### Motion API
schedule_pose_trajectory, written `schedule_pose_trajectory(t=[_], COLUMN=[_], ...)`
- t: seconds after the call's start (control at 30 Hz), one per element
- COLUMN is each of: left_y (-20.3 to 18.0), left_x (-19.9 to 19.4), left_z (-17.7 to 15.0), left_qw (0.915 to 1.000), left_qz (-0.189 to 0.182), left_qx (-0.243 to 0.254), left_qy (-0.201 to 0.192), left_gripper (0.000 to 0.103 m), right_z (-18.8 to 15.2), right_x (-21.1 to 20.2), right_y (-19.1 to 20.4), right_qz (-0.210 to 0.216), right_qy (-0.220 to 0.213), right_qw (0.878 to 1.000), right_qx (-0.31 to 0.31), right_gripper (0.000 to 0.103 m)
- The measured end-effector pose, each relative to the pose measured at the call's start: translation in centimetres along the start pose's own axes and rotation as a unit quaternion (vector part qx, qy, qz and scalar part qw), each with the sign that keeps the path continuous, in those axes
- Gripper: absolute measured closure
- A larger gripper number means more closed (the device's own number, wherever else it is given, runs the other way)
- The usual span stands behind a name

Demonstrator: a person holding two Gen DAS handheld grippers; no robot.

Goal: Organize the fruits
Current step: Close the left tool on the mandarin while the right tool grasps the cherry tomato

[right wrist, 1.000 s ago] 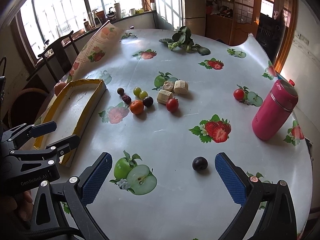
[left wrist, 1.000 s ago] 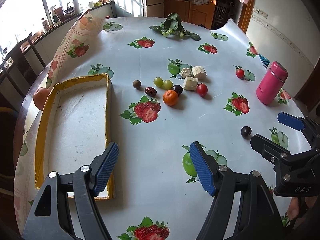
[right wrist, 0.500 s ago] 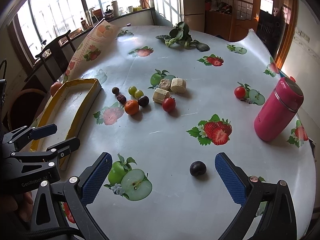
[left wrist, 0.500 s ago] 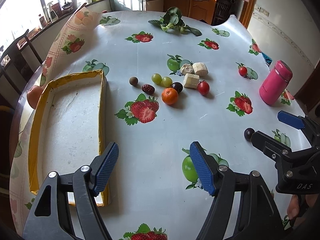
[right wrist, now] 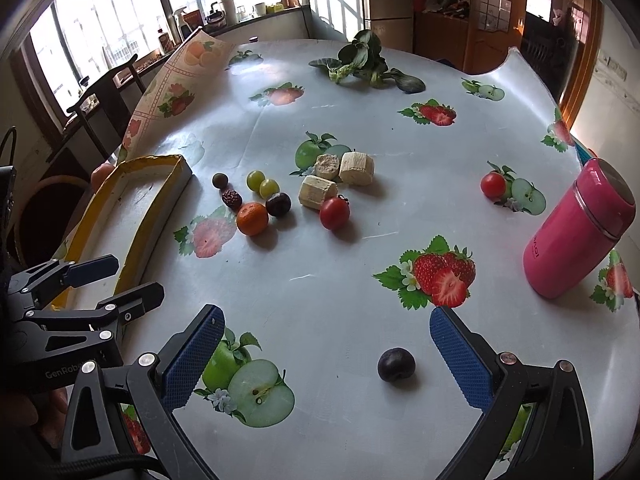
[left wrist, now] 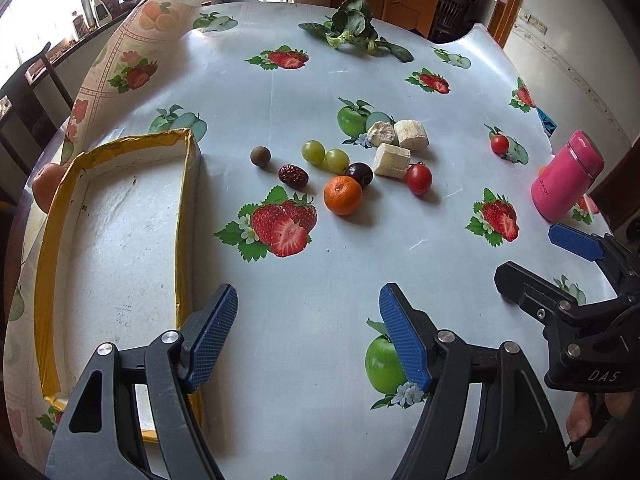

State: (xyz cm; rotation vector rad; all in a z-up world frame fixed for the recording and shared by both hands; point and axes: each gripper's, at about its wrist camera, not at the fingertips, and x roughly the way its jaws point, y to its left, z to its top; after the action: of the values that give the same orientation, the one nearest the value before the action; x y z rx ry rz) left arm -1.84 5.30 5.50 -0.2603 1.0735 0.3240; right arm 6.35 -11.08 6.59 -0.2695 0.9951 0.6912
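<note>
Yellow-rimmed and bare, the tray (right wrist: 136,200) sits at the bench's left by our left gripper (left wrist: 308,336), its fingers apart, while the dark plum (right wrist: 396,364) lies between our right gripper's (right wrist: 326,356) spread fingers, nearer the right one, so that hand is closer.

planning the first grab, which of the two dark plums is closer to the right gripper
The lone dark plum, lying apart from the fruit cluster, just ahead between the open right gripper's fingers. The other plum sits far off beside the orange.
</note>
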Motion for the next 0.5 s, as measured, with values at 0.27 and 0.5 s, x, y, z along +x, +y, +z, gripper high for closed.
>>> schedule_pose_trajectory(t=[0.27, 0.5], left_y=[-0.4, -0.2], left_x=[3.5, 7.8], left_z=[3.8, 6.1], left_qw=[1.0, 0.9991], left_qz=[-0.006, -0.031], left_qx=[0.003, -0.001], left_qy=[0.006, 0.03], left_gripper=[0.03, 0.03], right_z=[2.6, 5.7], right_x=[3.9, 8.8], right_y=[-0.3, -2.3], right_qz=[0.03, 0.057], right_qy=[0.003, 0.02], right_qw=[1.0, 0.998], right_qx=[0.001, 0.03], right_gripper=[0.009, 0.033])
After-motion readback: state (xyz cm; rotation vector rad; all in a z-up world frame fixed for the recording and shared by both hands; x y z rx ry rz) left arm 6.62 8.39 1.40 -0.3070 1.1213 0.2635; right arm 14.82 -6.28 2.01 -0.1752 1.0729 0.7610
